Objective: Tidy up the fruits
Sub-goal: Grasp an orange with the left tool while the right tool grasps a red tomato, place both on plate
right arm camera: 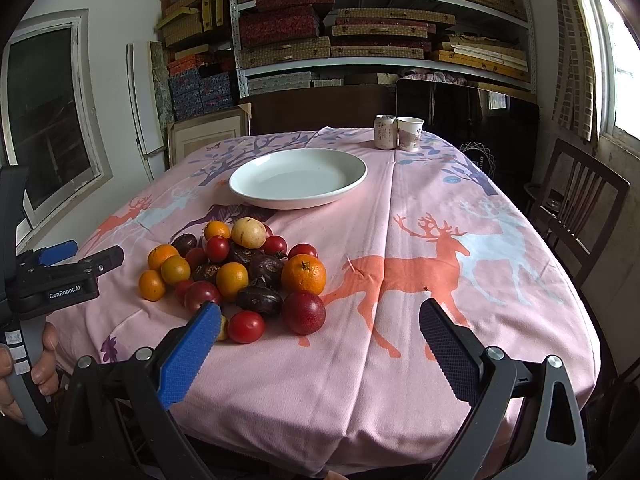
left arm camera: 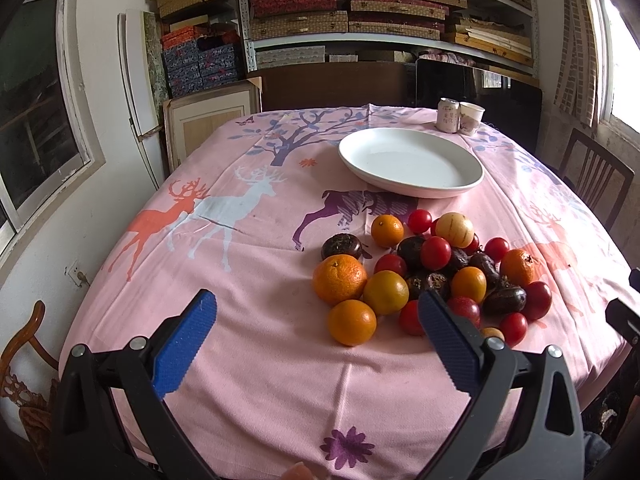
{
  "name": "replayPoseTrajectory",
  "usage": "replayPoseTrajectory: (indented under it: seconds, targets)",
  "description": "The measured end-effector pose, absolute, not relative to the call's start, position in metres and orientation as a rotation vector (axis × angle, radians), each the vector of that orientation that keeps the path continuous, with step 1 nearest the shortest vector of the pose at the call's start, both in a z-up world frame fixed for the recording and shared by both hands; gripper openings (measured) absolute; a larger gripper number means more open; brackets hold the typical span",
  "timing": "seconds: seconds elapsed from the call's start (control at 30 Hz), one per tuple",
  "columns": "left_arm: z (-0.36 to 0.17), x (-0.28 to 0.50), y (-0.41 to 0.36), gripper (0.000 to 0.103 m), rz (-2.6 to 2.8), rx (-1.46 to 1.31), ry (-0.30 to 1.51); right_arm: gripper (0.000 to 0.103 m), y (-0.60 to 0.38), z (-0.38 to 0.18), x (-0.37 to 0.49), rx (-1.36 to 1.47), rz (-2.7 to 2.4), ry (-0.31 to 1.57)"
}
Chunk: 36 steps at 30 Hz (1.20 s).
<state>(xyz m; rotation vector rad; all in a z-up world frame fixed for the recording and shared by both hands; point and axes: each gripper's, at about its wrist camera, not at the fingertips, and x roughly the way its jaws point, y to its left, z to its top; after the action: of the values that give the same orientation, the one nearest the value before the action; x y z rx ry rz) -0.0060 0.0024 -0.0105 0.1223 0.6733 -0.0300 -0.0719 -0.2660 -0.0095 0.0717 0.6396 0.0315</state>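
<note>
Fruit pile (left arm camera: 432, 276) nearest; plate (left arm camera: 412, 160), can (left arm camera: 449, 115), cup (left arm camera: 471, 118) behind.

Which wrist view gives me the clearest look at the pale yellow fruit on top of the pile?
The right wrist view: the pale yellow fruit sits at the pile's far edge, facing the white plate, unobstructed. The left wrist view also shows it, but farther off to the right, with a red tomato overlapping its lower edge.

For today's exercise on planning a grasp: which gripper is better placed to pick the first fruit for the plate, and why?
Probably the left gripper: its open fingers already frame the near oranges of the fruit pile. The right gripper, also open, faces mostly bare tablecloth. The plate is empty.
</note>
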Motion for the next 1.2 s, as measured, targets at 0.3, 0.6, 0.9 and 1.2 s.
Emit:
replayPoseTrajectory:
  seconds: [0.3, 0.6, 0.9, 1.2]
  targets:
    - [-0.068, 0.015, 0.018, 0.097, -0.076, 0.225, 0.792, 0.099, -0.277, -0.029, -0.065, 0.112, 0.012, 0.7]
    - [-0.076, 0.031, -0.003, 0.062, -0.193, 0.214, 0.806, 0.099, -0.286, -0.037, -0.056, 0.126, -0.003, 0.721]
    - [-0.074, 0.024, -0.007, 0.037, -0.252, 0.209, 0.779, 0.099, -0.284, -0.056, -0.038, 0.111, 0.085, 0.792]
    - [-0.062, 0.006, 0.005, 0.037, -0.255, 0.187, 0.754, 0.055, -0.261, -0.079, 0.004, 0.048, 0.166, 0.843]
